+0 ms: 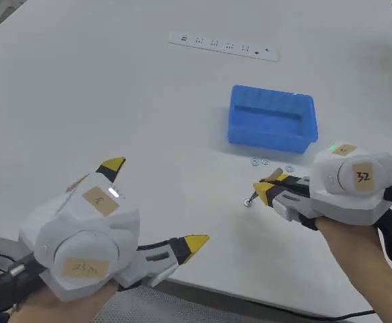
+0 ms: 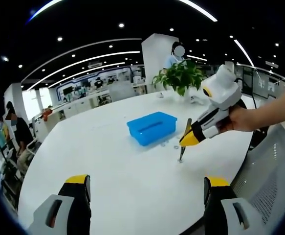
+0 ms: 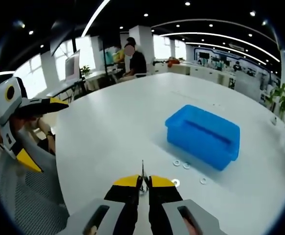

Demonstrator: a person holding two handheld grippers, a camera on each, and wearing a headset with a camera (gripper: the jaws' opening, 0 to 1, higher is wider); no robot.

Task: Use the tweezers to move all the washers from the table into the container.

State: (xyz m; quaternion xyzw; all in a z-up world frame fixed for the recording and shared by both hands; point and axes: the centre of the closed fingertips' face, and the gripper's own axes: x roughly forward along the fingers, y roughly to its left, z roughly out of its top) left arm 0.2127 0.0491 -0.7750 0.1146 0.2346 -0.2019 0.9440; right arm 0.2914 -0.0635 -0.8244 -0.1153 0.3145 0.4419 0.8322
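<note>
Right claw (image 1: 266, 190): right of centre in the head view, jaws closed on the tweezers (image 1: 251, 199). The tweezer tips point down toward the bench (image 1: 115, 87).

Left claw (image 1: 154, 205): lower left of the frame, jaws spread wide, holding nothing.

Washers (image 1: 255, 161): flat on the bench, just below the container (image 1: 269, 138) and between it and the tweezers.

Container: blue, upper right of centre.

A power strip (image 1: 222, 47) lies near the top edge.
</note>
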